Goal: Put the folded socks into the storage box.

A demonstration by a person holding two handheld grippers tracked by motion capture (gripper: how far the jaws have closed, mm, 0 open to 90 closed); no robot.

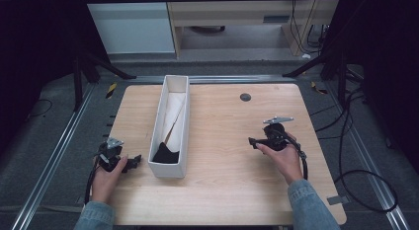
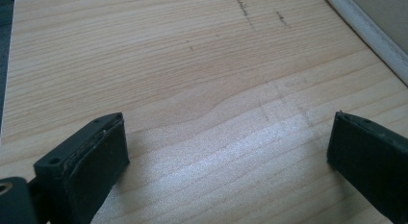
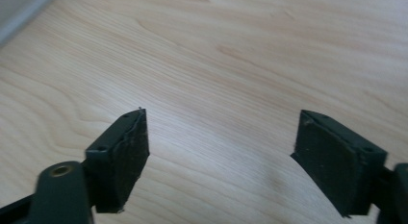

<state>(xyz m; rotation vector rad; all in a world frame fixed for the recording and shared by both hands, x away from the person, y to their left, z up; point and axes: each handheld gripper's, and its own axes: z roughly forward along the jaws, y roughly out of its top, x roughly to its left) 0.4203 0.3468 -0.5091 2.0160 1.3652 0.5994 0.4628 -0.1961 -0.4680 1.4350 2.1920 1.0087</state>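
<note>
Black cloth [image 1: 165, 154], soft and crumpled, lies bunched at the near end inside the long white rectangular box [image 1: 183, 122], on pale folded paper lining [image 1: 173, 114]. Box is matte cardboard-like with thin straight walls, left of centre on the light wood-grain table [image 1: 227, 136]. Left gripper [image 1: 132, 162], at 9 o'clock of the cloth just outside the box: jaws wide apart, nothing between. Right gripper [image 1: 253, 141], at 3 o'clock, well apart from the box: jaws spread, empty. Flat black rubbery pads [image 3: 132, 152]. No readable writing.
</note>
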